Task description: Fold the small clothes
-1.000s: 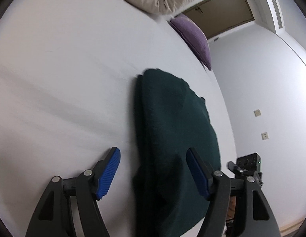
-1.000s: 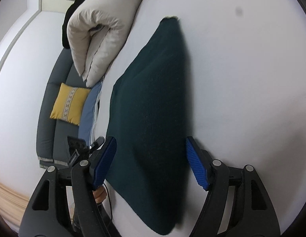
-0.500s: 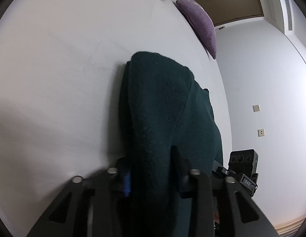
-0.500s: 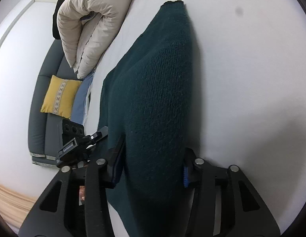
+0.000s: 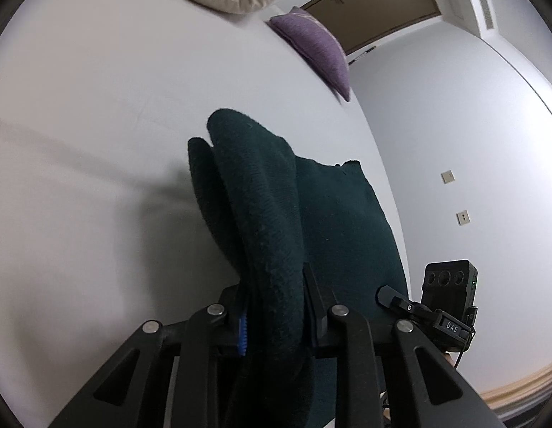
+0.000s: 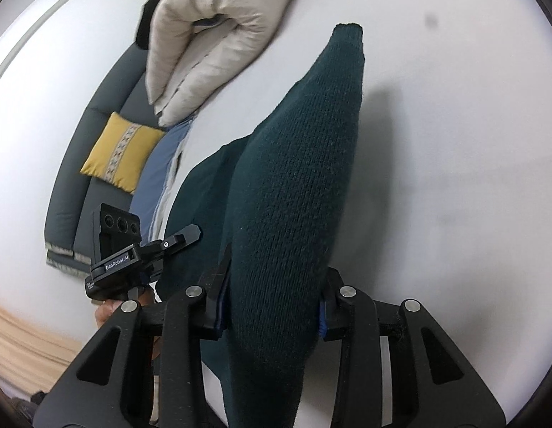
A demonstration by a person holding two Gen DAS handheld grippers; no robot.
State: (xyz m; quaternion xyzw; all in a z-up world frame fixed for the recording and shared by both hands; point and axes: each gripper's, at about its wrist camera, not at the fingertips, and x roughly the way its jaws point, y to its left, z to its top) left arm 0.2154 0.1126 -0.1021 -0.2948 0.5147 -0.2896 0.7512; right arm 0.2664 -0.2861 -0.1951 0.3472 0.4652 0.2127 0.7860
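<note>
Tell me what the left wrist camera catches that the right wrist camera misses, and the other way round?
Only the left wrist view shows the brown door and two wall plates.

Only the right wrist view shows the grey sofa with its yellow cushion.

Both show the dark green knit garment pinched in closing tongs, left and right, the white bed, beige duvet and purple pillow.

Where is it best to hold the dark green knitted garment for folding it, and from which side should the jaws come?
Grip the near edge of the garment, one corner per gripper, coming from the near side, angled down toward the bed. It lay flat there, so that edge offers a bunchable fold. The left gripper and right gripper are closing on exactly those corners, with cloth between the jaws.
</note>
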